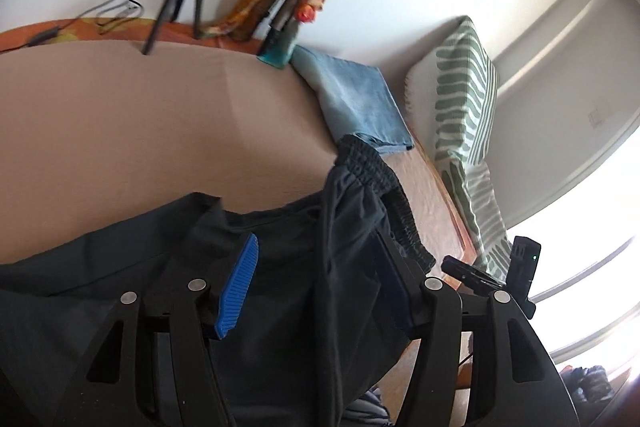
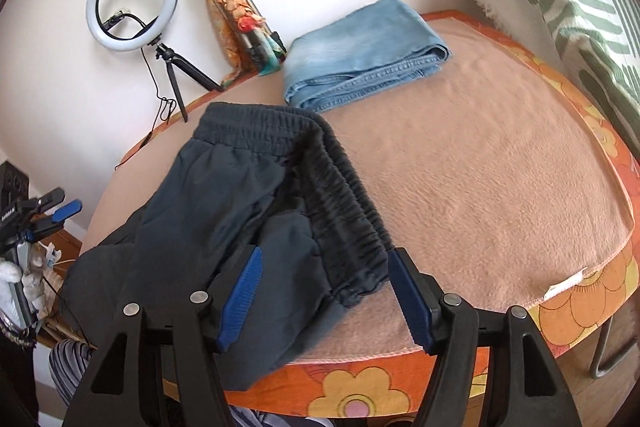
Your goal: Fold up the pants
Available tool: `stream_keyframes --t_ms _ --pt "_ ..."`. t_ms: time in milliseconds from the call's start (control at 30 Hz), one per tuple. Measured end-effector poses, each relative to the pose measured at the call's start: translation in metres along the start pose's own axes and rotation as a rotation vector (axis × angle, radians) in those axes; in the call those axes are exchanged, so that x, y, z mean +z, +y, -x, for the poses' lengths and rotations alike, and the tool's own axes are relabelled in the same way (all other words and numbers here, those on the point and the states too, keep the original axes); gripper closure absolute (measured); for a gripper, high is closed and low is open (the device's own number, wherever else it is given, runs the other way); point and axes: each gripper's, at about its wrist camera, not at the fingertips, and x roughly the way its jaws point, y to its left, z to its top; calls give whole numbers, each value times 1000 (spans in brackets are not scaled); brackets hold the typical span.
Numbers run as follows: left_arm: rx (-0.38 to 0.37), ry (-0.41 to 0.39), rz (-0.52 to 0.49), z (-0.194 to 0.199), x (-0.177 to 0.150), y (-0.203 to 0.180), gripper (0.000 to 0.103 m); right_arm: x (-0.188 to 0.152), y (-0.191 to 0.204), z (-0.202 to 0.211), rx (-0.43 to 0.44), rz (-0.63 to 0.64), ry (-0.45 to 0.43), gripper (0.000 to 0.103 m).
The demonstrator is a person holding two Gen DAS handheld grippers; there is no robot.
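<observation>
In the left wrist view the left tongs [image 1: 316,291] stood released, their ribbed blue pads apart, with dark cloth of the black pants [image 1: 280,267] sagging between them but not visibly pinched; the right pad was half hidden by a fold. The pants lay at about six o'clock in that view, heaped on the pink blanket [image 1: 140,127], their gathered elastic waistband [image 1: 372,171] rising toward one o'clock, just short of the folded jeans [image 1: 360,103]. The cloth draped in loose, deep folds, so it looked light, limp and a little slick, likely to slide off a shallow bite. In the right wrist view the right tongs [image 2: 326,299] were likewise released, pads spread either side of the waistband's near corner without pressing it. There the pants sprawled from the centre to seven o'clock, spilling over the counter [image 2: 580,303] edge, with the jeans at one o'clock. The thick ruched waistband seemed the firmest place to take hold, at its two corners, and the leg hems after that.
</observation>
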Motion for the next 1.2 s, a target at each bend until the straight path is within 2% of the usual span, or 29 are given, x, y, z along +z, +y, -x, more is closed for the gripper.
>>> stream_keyframes --t_ms 67,267,367,467,500,567,600,633,667,800,1000,1100,1200 --pt "-14 52 -6 -29 6 -11 44 0 -7 -7 1 -14 15 35" --pt "48 179 -42 -96 7 -23 42 1 -23 -26 42 -67 36 35" --pt "83 199 -22 -112 4 -19 42 3 -28 -34 56 -75 53 35" --pt "60 174 17 -117 3 -15 45 2 -32 -42 93 -96 73 53" --pt "50 157 26 -116 4 -14 46 1 -32 -42 92 -95 67 62" --pt "14 130 20 -120 7 -19 64 0 -36 -43 112 -108 68 75" --pt "5 121 4 -120 7 -23 80 -2 -39 -42 126 -124 60 79" --pt "6 110 -29 -120 7 -30 87 -3 -41 -40 137 -136 51 83" --pt "0 100 -52 -121 8 -35 90 -3 -43 -38 144 -150 40 90" --pt "-46 75 -133 -118 7 -55 96 -4 -43 -29 153 -144 18 92" --pt "-131 84 -239 -113 -5 -98 98 -3 -40 -17 146 -121 -12 95" --pt "-184 124 -303 -117 -19 -123 98 -5 -42 -4 158 -126 -34 96" --pt "-214 198 -385 -132 -42 -148 98 -9 -49 8 171 -150 -52 96"
